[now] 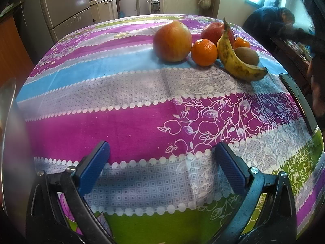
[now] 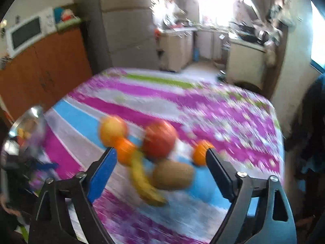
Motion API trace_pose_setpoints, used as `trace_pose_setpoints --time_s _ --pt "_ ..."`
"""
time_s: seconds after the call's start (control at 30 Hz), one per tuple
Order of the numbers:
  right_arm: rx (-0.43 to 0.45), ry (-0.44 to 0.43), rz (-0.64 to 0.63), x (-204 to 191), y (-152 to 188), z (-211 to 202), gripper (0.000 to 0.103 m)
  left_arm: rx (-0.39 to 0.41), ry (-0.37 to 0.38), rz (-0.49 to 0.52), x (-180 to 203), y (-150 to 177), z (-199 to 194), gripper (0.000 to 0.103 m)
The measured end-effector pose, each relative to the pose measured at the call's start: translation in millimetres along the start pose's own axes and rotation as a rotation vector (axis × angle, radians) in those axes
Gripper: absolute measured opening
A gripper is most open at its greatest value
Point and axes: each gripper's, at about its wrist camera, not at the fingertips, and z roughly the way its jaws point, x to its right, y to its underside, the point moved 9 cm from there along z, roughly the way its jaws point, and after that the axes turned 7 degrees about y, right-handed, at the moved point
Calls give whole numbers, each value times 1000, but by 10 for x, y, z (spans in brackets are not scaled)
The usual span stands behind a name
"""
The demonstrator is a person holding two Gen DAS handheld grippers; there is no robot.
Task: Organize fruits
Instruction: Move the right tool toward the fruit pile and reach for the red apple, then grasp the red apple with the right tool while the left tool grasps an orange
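Note:
A cluster of fruit lies on the striped tablecloth (image 1: 132, 118): a yellow-red apple (image 1: 172, 41), a red apple (image 1: 213, 32), two oranges (image 1: 204, 52) (image 1: 241, 42), a spotted banana (image 1: 235, 59) and a kiwi (image 1: 248, 55). My left gripper (image 1: 162, 154) is open, low over the near part of the cloth, well short of the fruit. The right wrist view is blurred; my right gripper (image 2: 160, 158) is open above the fruit, with the kiwi (image 2: 172, 174), the banana (image 2: 144, 183) and the red apple (image 2: 159, 138) seen between its fingers.
A shiny metal bowl (image 2: 26, 120) stands at the table's left edge, also seen as a rim (image 1: 10, 109). A dark flat object (image 1: 296, 99) lies at the right edge. A person (image 1: 274, 20) leans over another table beyond. Kitchen cabinets stand behind.

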Motion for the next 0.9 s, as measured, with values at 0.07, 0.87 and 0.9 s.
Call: trace_pose_setpoints --time_s 0.07,0.87,0.9 --pt "-16 -57 -39 -321 -144 133 93 0 -1 1 2 2 0 103" --pt "-182 -10 -253 -1067 2 1139 67 -1 1 4 1 -8 14 103" --pt "-160 -22 -236 -1065 -25 1076 67 -1 4 5 2 -8 11 103"
